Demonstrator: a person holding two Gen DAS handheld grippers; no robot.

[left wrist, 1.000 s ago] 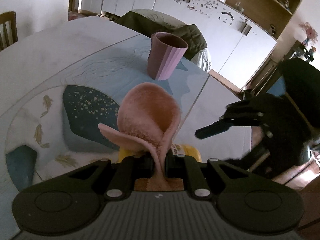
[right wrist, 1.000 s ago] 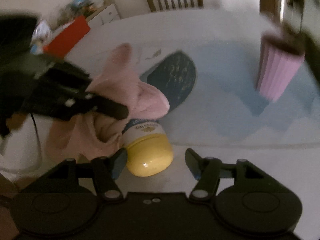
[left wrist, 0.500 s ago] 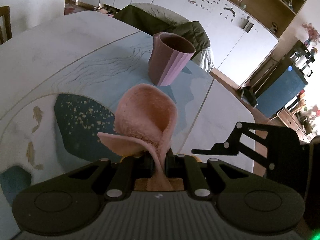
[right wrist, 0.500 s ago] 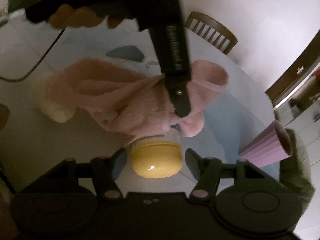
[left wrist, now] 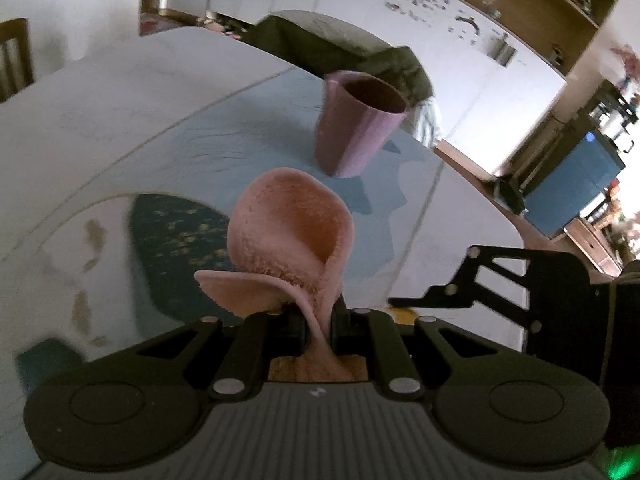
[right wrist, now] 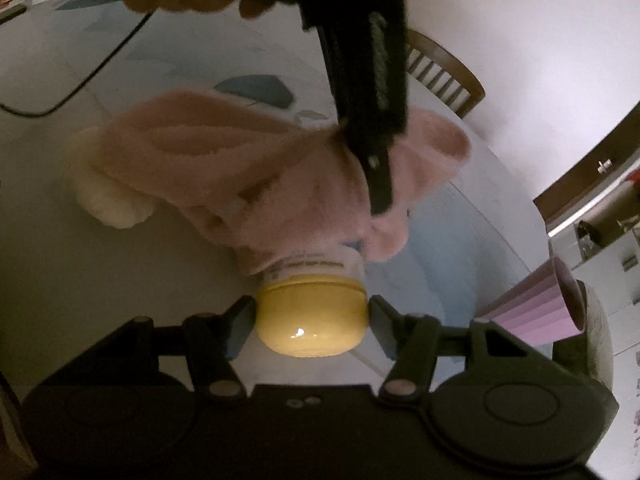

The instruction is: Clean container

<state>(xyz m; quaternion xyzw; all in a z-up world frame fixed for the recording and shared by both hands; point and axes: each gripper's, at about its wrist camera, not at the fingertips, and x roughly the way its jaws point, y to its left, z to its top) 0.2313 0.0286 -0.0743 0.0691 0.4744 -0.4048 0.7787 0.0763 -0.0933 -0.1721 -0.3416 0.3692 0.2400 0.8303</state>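
A jar with a yellow lid [right wrist: 312, 320] and a white label lies on the table, lid toward the right wrist camera. My right gripper [right wrist: 311, 312] is shut on the lid, one finger pressed to each side. A pink fluffy cloth [right wrist: 248, 168] drapes over the jar's far end, pinched by my left gripper [right wrist: 376, 184], which comes down from above. In the left wrist view the cloth [left wrist: 292, 240] curls up out of the shut left gripper [left wrist: 318, 312]. The right gripper [left wrist: 440, 296] reaches in from the right, with a sliver of yellow lid [left wrist: 400, 314] beside it.
A ribbed purple cup [left wrist: 356, 128] stands upright farther along the blue patterned table mat [left wrist: 248, 128]; it also shows at the right wrist view's edge as cup [right wrist: 532, 304]. A black cable [right wrist: 80, 88] crosses the table. A wooden chair [right wrist: 444, 76] stands behind the table edge.
The right gripper's fingers have come in against the yellow lid. The left gripper with the cloth has come over the jar, and the cloth now covers its far end.
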